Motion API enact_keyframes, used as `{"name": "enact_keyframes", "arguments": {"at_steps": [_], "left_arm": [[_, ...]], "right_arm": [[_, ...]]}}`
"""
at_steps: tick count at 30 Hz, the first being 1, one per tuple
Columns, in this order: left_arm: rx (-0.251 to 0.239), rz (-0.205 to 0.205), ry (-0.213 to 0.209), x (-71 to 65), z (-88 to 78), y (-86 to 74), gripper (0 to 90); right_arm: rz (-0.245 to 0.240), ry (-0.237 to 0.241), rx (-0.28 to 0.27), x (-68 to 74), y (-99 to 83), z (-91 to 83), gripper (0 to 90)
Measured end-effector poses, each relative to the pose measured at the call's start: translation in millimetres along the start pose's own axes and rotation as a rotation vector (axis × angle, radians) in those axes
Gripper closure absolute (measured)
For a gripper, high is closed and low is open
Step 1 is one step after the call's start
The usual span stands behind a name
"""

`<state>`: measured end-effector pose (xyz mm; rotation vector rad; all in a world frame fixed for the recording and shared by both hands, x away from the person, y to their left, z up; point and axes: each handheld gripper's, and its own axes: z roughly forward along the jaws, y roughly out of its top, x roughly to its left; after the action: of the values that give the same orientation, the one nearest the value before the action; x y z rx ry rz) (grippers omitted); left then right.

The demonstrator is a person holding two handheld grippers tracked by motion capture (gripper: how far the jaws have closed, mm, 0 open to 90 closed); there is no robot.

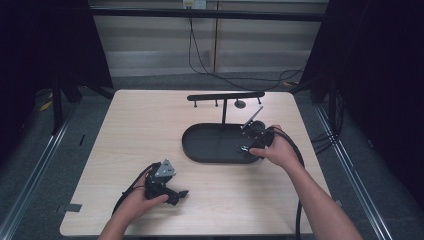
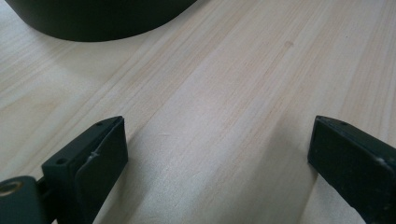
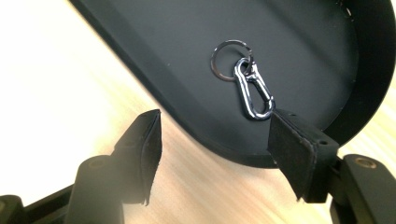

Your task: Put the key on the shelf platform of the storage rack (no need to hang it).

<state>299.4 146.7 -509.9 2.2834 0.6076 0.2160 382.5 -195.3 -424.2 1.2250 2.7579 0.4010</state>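
Observation:
A silver snap clip on a key ring [image 3: 247,86] lies flat inside a black oval tray [image 3: 187,107], near its right end in the high view [image 1: 243,148]. My right gripper [image 3: 215,156] is open, its jaws straddling the tray's rim just short of the clip, with nothing between them. From above, the right gripper [image 1: 248,146] hangs over the tray's right end [image 1: 200,152]. My left gripper [image 2: 217,154] is open over bare wood, and it rests low at the front left of the table [image 1: 179,194], apart from the tray.
A black T-shaped rack with small pegs [image 1: 224,96] rises from the back of the tray. The tray's edge [image 2: 93,23] lies ahead of the left gripper. Light wooden table [image 1: 145,125]; cables trail from both grippers and across the floor behind.

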Motion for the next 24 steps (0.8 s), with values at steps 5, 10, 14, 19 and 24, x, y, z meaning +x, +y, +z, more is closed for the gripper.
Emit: {"name": "enact_keyframes", "arguments": {"at_steps": [5, 10, 14, 19, 24], "left_arm": [[0.0, 0.001, 0.0, 0.1, 0.0, 0.0, 4.6], [0.0, 0.0, 0.001, 0.0, 0.0, 0.0, 4.6], [-0.001, -0.001, 0.0, -0.1, 0.0, 0.0, 4.6], [-0.001, 0.0, 0.001, 0.0, 0.0, 0.0, 4.6], [0.0, 0.0, 0.001, 0.0, 0.0, 0.0, 4.6]], "right_arm": [[-0.003, 0.015, 0.0, 1.9, -4.5, -1.6, 32.8], [-0.008, 0.017, -0.002, 2.7, -9.8, -4.3, 32.4], [-0.008, 0.024, -0.007, 3.8, -14.5, -7.6, 31.9], [-0.022, 0.013, -0.012, 7.2, -20.5, -11.5, 31.8], [-0.019, 0.018, -0.018, 9.9, -24.5, -13.0, 31.7]]}}
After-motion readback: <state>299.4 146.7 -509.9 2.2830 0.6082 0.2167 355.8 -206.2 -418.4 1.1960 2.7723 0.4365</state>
